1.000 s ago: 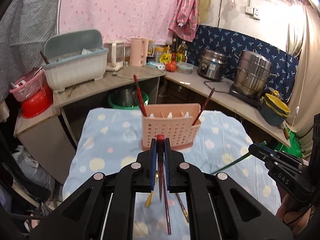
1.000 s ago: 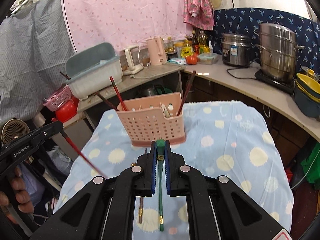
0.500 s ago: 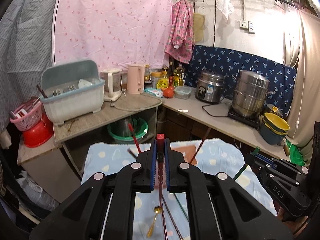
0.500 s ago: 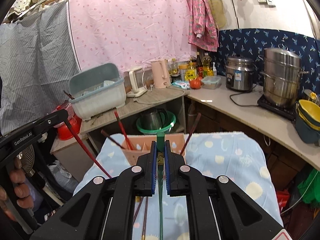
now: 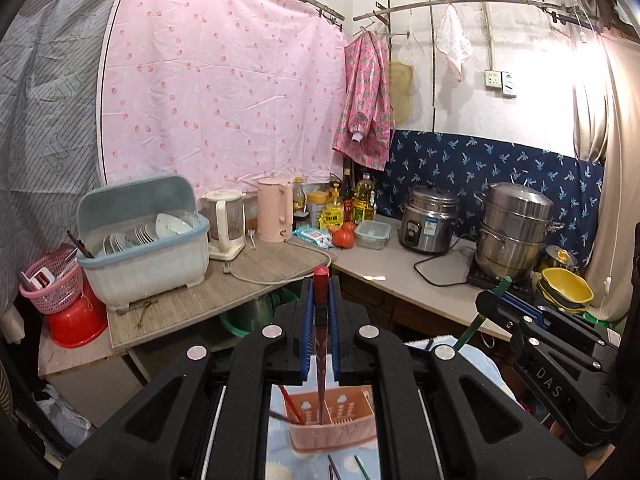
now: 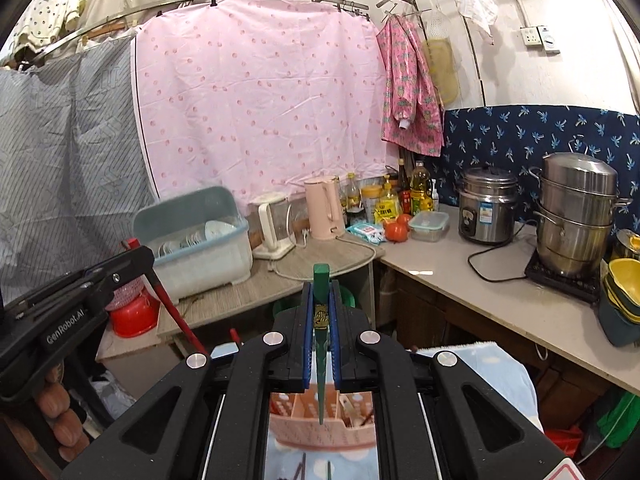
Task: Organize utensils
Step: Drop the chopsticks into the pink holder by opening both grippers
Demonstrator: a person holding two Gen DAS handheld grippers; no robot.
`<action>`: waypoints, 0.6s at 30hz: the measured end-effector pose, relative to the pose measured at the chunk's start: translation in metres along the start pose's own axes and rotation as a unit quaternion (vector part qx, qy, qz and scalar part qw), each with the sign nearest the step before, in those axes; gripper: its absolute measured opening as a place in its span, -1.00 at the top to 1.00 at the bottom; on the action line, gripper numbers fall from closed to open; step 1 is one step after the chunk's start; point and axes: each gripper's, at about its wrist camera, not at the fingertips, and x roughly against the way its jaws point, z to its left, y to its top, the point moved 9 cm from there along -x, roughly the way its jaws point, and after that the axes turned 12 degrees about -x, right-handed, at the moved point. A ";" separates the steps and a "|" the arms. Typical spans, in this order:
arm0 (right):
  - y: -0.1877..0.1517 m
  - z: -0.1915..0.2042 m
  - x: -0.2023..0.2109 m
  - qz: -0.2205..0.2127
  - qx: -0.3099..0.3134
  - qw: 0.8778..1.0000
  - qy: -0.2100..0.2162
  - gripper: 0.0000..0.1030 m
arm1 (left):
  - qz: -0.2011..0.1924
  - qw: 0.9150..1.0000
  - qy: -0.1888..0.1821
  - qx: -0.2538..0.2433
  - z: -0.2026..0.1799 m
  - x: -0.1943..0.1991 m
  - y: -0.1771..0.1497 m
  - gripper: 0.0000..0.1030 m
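Standing on the spotted cloth [image 6: 496,364], the pink utensil basket [image 5: 332,428] is seen beneath both claws; dark red chopsticks [image 5: 289,404] lean in its left compartment. A red chopstick [image 5: 321,344] is clamped by the left gripper [image 5: 321,284], a green chopstick [image 6: 321,344] by the right gripper [image 6: 321,276]. Loose chopsticks [image 5: 334,468] are seen on the cloth. Fingers [image 6: 56,412] are shown only in the right view; plates fill the dish rack [image 5: 144,248].

A table draped in a light blue spotted cloth [image 6: 496,364] bears a pink slotted utensil holder [image 5: 332,434]; loose chopsticks [image 5: 362,468] lie on the cloth just beside it.
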 end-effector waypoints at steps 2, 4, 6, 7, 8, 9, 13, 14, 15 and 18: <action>0.002 0.003 -0.010 -0.005 -0.003 1.000 0.004 0.86 | -0.002 1.000 0.001 0.001 0.003 -0.010 -0.001 0.87; -0.001 0.003 -0.023 -0.004 -0.010 1.000 0.005 0.86 | -0.004 1.000 0.001 0.005 0.005 -0.019 -0.005 0.87; -0.009 0.001 -0.035 0.005 -0.018 1.000 0.007 0.86 | -0.002 1.000 -0.001 0.011 0.007 -0.028 -0.012 0.87; -0.014 -0.002 -0.042 0.011 -0.024 1.000 0.007 0.86 | -0.001 1.000 -0.003 0.015 0.008 -0.033 -0.017 0.87; -0.020 -0.004 -0.049 0.017 -0.028 0.999 0.006 0.86 | 0.000 1.000 -0.003 0.019 0.010 -0.037 -0.021 0.87; -0.025 -0.007 -0.056 0.022 -0.032 0.999 0.004 0.86 | 0.004 1.000 -0.003 0.023 0.011 -0.042 -0.027 0.87; -0.049 -0.016 -0.077 0.042 -0.036 0.998 -0.004 0.86 | 0.022 0.999 -0.006 0.031 0.010 -0.061 -0.051 0.87; -0.055 -0.019 -0.082 0.048 -0.037 0.998 -0.006 0.86 | 0.028 0.999 -0.006 0.032 0.010 -0.066 -0.057 0.87; -0.060 -0.020 -0.086 0.053 -0.037 0.998 -0.008 0.86 | 0.033 0.999 -0.006 0.032 0.009 -0.070 -0.063 0.87; -0.076 -0.026 -0.096 0.066 -0.036 0.997 -0.016 0.86 | 0.048 0.998 -0.008 0.033 0.006 -0.080 -0.077 0.87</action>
